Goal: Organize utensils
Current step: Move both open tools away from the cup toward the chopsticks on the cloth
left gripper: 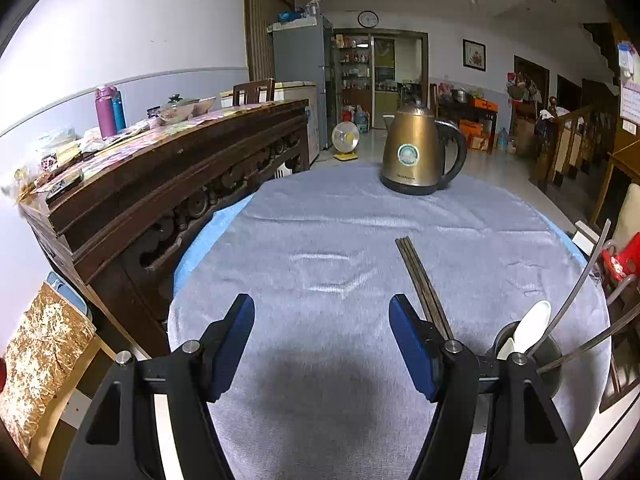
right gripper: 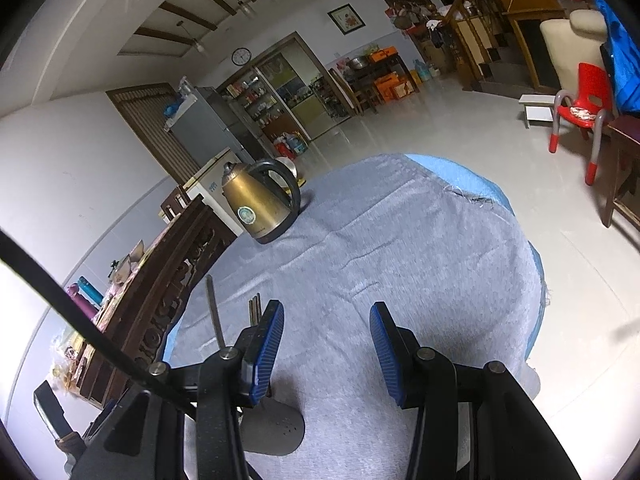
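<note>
Dark chopsticks (left gripper: 420,280) just beyond left tongs' (left gripper: 322,312) right pad; both tongs gaping, empty.

My left tongs (left gripper: 322,346): two matte black angular arms, each with a triangular cut-out near the base. Blue ribbed pads on the inner faces of the black fingers (left gripper: 224,340). Round silver screw heads sit on the arm joints, two per side. White strip shows under the arms, inboard of each cut-out.

My right tongs (right gripper: 326,354): same build, black arms, blue ridged pads, silver screws at the pivots. A black cable (right gripper: 76,322) crosses diagonally on the left of these tongs, running down to the left arm's base.
</note>
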Demonstrator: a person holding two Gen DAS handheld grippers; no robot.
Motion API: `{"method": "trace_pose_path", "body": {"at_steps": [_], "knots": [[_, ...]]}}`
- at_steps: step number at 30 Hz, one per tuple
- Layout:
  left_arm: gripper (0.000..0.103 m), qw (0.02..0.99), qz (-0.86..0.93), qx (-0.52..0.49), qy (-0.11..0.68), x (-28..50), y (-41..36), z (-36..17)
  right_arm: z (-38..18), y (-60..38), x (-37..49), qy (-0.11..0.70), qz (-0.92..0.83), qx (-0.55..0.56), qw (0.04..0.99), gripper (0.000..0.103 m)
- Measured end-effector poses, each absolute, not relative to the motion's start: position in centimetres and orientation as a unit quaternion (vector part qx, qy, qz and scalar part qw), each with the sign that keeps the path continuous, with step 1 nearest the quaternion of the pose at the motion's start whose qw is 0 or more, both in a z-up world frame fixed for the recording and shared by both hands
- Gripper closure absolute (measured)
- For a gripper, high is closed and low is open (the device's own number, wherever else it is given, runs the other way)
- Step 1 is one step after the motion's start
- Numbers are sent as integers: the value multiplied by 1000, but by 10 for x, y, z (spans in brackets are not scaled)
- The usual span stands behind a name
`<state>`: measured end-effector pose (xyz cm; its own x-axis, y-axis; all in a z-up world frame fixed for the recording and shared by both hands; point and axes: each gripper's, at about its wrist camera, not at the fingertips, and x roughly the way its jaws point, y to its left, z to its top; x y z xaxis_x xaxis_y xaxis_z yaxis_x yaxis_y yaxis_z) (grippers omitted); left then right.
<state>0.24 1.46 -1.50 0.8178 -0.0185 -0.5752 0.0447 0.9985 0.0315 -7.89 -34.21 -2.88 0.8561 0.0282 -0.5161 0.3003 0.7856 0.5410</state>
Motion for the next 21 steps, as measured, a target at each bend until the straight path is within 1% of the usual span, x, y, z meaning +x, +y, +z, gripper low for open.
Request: {"method": "trace_pose_path", "body": {"at_steps": [21], "knots": [[33, 922, -29, 30, 386, 49, 5, -72, -76, -347, -39, 317, -83, 333, 884, 55]]}}
